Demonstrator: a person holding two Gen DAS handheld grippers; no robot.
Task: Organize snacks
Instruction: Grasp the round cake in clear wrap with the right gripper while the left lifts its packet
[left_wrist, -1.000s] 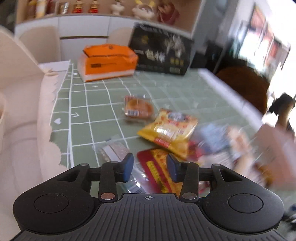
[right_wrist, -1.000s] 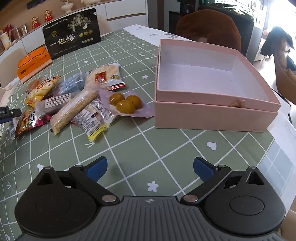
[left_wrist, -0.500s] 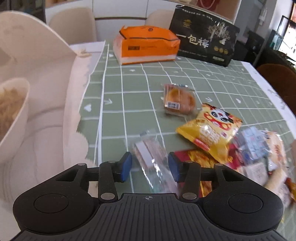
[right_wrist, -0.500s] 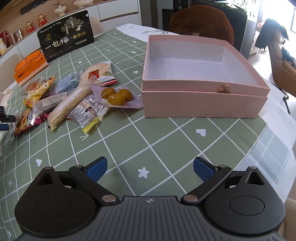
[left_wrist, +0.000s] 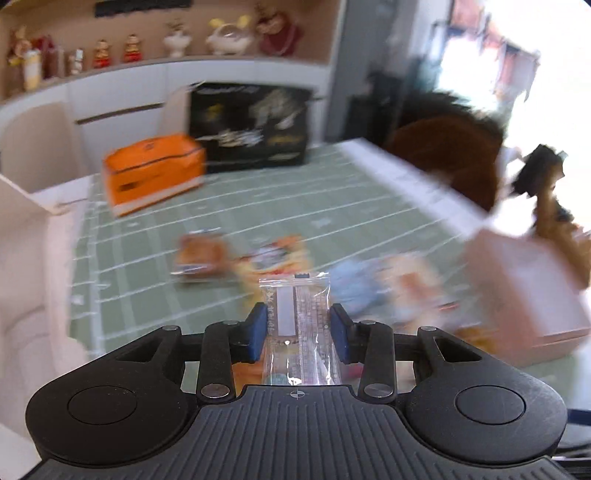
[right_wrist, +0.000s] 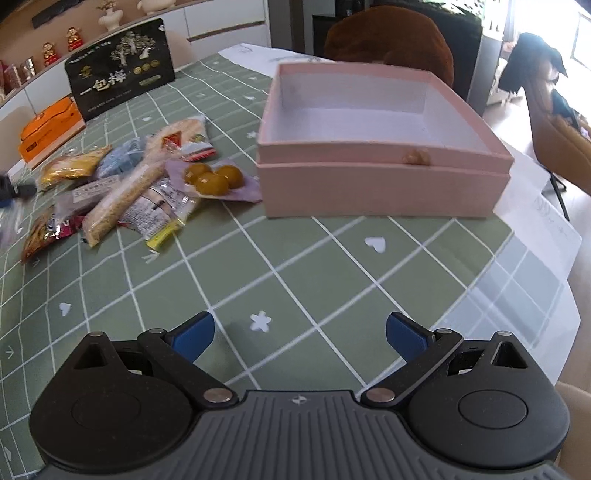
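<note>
My left gripper (left_wrist: 298, 329) is shut on a clear-wrapped snack packet (left_wrist: 295, 314) and holds it above the green checked tablecloth; the view behind it is motion-blurred. My right gripper (right_wrist: 300, 332) is open and empty, low over the tablecloth near the front edge. An open pink box (right_wrist: 373, 147) with nothing inside stands ahead of it to the right; it also shows blurred in the left wrist view (left_wrist: 528, 291). A pile of snacks (right_wrist: 147, 192) lies left of the box, including a purple pack of three yellow balls (right_wrist: 214, 179).
A black gift box (right_wrist: 120, 86) and an orange carton (right_wrist: 50, 127) stand at the far side of the table. A brown chair (right_wrist: 391, 40) is behind the pink box. White papers (right_wrist: 539, 206) lie at the table's right edge. A beige seat (left_wrist: 29, 258) is left.
My left gripper has closed on the clear-wrapped packet, lifted it off the table and swung right toward the pink box. My right gripper has stayed open, and its view shifted slightly.
</note>
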